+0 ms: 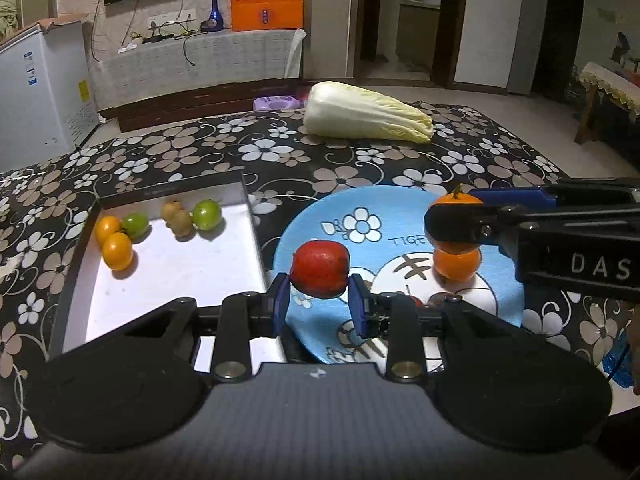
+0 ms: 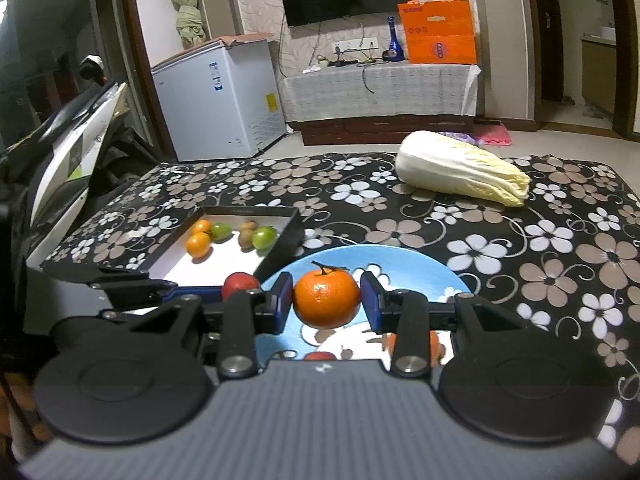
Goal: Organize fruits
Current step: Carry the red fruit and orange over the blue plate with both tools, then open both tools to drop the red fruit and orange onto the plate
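My left gripper (image 1: 319, 294) is shut on a red apple (image 1: 319, 268), held above the blue plate (image 1: 320, 220); the apple also shows in the right wrist view (image 2: 239, 285). My right gripper (image 2: 326, 300) is shut on an orange mandarin (image 2: 326, 298) above the same plate (image 2: 420, 264); this gripper (image 1: 454, 222) enters the left wrist view from the right. A second mandarin (image 1: 456, 264) lies on the plate below it. The white tray (image 1: 168, 272) to the left holds two oranges (image 1: 116, 251), two green fruits (image 1: 207, 215) and kiwis (image 1: 181, 222).
A napa cabbage (image 1: 366, 114) lies at the table's far side, also in the right wrist view (image 2: 460, 168). The flowered black tablecloth (image 1: 460, 160) covers the table. A white freezer (image 2: 224, 104) and a TV cabinet stand beyond.
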A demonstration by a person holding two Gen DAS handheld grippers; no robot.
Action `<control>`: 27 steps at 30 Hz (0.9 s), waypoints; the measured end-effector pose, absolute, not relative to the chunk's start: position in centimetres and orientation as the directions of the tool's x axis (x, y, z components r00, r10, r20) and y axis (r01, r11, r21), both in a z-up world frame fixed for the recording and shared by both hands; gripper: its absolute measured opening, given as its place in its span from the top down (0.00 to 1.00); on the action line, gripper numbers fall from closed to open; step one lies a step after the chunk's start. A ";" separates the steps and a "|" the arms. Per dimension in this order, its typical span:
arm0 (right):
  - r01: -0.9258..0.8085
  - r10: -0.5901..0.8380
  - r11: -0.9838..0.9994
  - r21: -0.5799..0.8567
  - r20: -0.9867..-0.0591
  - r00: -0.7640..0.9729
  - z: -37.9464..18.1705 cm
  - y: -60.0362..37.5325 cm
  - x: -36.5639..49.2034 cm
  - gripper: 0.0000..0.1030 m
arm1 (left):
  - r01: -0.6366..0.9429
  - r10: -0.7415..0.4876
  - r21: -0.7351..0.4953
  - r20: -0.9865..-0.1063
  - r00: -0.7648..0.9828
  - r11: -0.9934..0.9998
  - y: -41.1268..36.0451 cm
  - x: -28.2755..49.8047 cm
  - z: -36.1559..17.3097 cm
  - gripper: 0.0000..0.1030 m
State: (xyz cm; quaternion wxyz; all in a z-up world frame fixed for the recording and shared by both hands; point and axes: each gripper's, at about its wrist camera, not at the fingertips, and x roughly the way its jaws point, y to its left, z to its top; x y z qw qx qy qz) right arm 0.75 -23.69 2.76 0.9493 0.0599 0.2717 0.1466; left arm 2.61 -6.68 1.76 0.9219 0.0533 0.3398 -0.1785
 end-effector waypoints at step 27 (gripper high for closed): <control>-0.160 0.226 0.974 0.163 -0.586 0.778 0.1 -25.8 5.7 0.61 | 0.375 -0.299 -0.047 -0.698 0.651 0.926 -12.0 6.9 -1.3 0.64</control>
